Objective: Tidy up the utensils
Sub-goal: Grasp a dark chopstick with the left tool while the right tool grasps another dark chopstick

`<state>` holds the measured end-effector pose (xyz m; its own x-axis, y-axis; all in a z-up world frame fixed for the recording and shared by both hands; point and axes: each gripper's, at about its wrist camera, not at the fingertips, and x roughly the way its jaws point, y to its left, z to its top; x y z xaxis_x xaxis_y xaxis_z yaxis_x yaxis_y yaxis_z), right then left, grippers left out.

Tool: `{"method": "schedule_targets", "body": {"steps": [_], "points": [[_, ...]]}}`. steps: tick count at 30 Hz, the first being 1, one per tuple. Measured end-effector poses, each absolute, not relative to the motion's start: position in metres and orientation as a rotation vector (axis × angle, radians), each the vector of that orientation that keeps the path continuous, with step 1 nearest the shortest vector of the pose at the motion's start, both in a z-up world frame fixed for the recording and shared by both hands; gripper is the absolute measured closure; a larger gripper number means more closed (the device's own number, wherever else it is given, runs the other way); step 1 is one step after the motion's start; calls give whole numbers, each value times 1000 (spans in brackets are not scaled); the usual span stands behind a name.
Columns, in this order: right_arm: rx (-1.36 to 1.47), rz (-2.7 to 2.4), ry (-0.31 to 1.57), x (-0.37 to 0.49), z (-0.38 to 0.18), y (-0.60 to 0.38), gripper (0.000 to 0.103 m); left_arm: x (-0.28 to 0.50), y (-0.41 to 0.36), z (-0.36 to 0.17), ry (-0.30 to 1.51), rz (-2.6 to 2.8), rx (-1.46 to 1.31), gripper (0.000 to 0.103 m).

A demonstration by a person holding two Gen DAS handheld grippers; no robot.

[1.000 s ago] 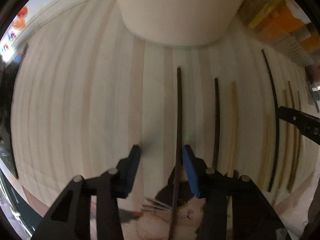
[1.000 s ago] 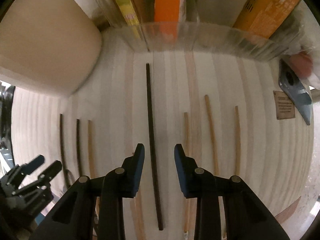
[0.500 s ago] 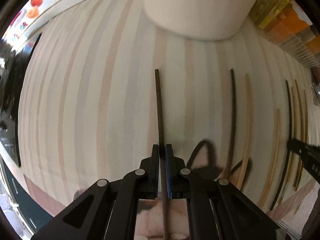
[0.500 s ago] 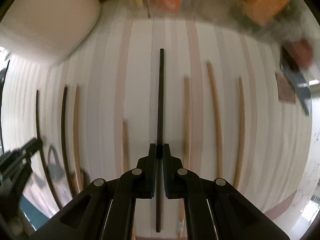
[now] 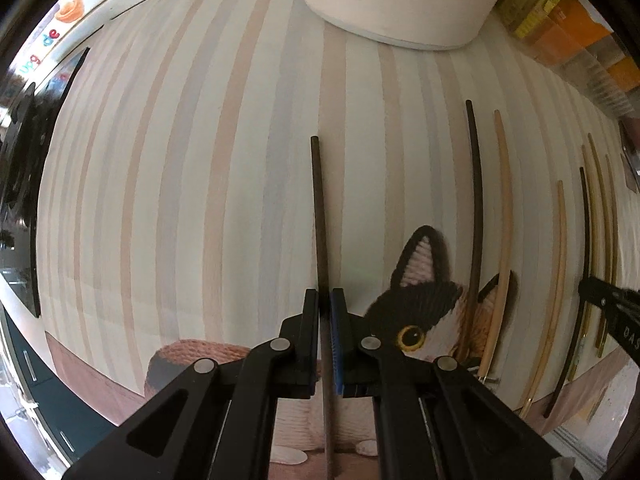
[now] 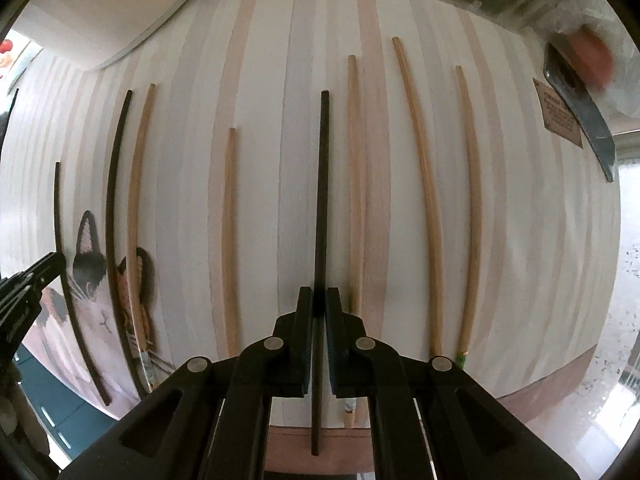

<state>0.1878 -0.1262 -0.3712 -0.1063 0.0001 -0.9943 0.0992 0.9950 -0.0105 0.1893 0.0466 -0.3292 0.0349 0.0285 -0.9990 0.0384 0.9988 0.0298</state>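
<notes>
Two grippers, each holding one chopstick: the left gripper point(image 5: 325, 300) has closed its jaws from spread to pinching a dark brown chopstick point(image 5: 319, 216), and the right gripper point(image 6: 319, 300) has likewise clamped a black chopstick point(image 6: 322, 200). Both sticks now look raised off the striped mat point(image 5: 180, 200) on the table; the other chopsticks point(image 6: 420, 184) lie in a row on it. Both grasps appear made, so carrying and pairing probably come next.

A home: chopsticks point(image 6: 420, 184) on striped cat placemat point(image 5: 180, 200).
</notes>
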Motion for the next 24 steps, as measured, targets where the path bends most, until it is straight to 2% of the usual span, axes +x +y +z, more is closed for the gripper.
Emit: {"method": "schedule_targets", "body": {"steps": [15,24], "points": [[43,-92,1668,205,-376,-108,96,208,16,-317,1495,-34,118,100],[54,-95,1738,227,-385,-103,96,223,13,-318,1521,-54,134,100]]}}
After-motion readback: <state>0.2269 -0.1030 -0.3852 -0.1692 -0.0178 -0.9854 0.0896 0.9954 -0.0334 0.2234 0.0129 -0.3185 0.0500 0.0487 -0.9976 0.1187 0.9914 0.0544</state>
